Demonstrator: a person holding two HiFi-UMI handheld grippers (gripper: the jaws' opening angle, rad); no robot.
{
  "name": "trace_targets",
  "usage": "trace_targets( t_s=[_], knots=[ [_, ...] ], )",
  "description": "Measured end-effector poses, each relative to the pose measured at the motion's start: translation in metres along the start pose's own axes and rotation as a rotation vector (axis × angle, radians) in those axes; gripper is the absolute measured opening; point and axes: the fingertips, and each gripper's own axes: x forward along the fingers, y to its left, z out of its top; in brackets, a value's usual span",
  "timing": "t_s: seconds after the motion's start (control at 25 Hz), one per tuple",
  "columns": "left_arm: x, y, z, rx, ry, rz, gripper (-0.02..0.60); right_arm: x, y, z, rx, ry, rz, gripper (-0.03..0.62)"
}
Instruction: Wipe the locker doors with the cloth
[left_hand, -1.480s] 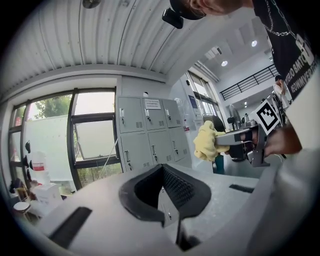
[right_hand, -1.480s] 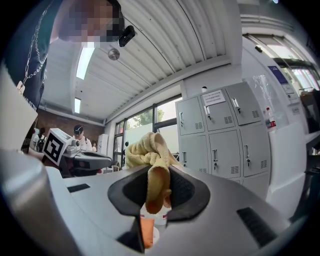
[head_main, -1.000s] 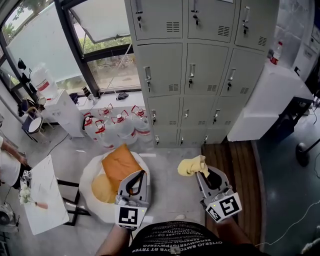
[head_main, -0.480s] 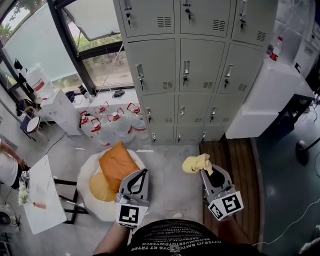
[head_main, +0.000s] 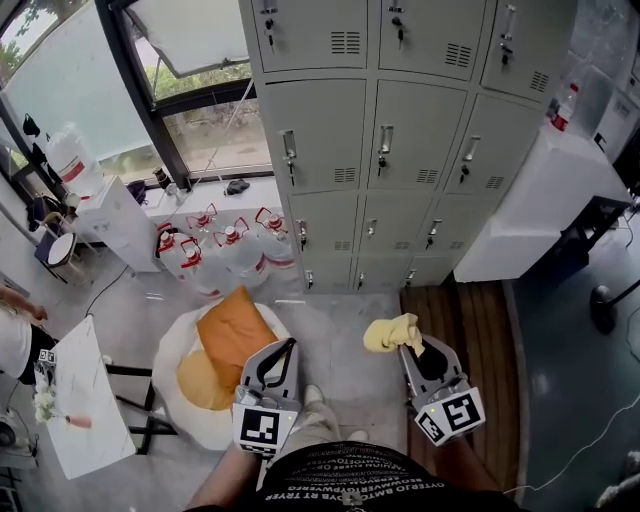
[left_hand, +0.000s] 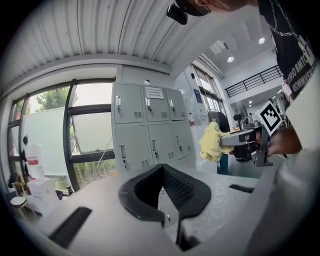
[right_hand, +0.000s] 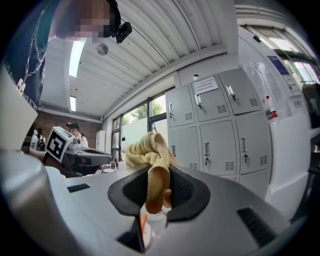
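The right gripper (right_hand: 154, 192) clamps the cloth (right_hand: 148, 150), clearest in its own view.

We wear a black short-sleeved T-shirt (head_main: 345, 480) printed with white lettering. Our left grey plastic gripper (head_main: 285, 348) and right grey plastic gripper (head_main: 408, 348) carry black textured jaw linings and white cubes with black square markers.

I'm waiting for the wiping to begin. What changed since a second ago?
The person's leg has stepped forward into view between the grippers. Otherwise nothing changed: the right gripper stays shut on the yellow cloth, the left gripper stays shut and empty, and both hang short of the lockers.
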Motion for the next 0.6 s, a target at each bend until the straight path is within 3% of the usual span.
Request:
trace_targets(
  t_s=[0.28,0.6],
  knots=[
    [0.041,0.041,0.009,0.001,-0.030,-0.037,0.005,0.047,-0.011,0.010,-0.013,-0.005,-0.048,0.071],
    [0.076,0.100,0.001,-0.030,-0.063,0.028,0.005,0.093,-0.024,0.004,-0.030,0.021,-0.088,0.071]
  ],
)
